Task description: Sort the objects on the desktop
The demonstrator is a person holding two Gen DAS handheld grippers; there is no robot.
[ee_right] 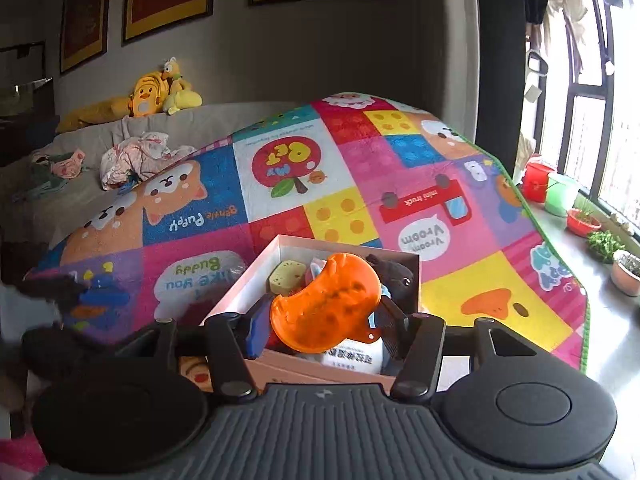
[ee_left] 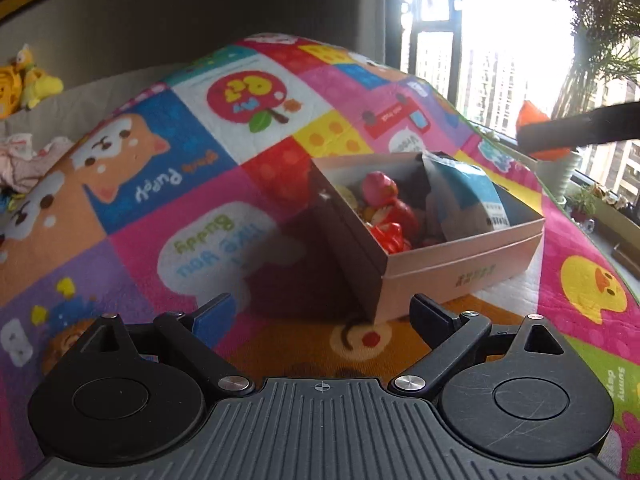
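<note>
Right wrist view first: my right gripper (ee_right: 325, 330) is clamped on an orange plastic toy (ee_right: 325, 303), both pads pinching its lower edges, and I've got it hanging just above the near end of the pink cardboard box (ee_right: 240, 292). The toy is a flat, lobed piece; its long axis runs on a slant, from the lower left by my blue pad up to the rounded lobe at upper right, with its broad face turned toward the camera. Inside the box I can see a yellow sponge-like block (ee_right: 285, 276), a dark plush (ee_right: 394, 274) and a white packet (ee_right: 352, 356) right under the toy. To do this drop well, I reckon I should carry it a little further over the open middle, lower it, then let go so it lands flat and not on the rim. Over on the left wrist view, my left gripper (ee_left: 320, 314) is spread wide with nothing in it, low over the colourful play mat (ee_left: 120, 184), just beside the box's near corner.
</note>
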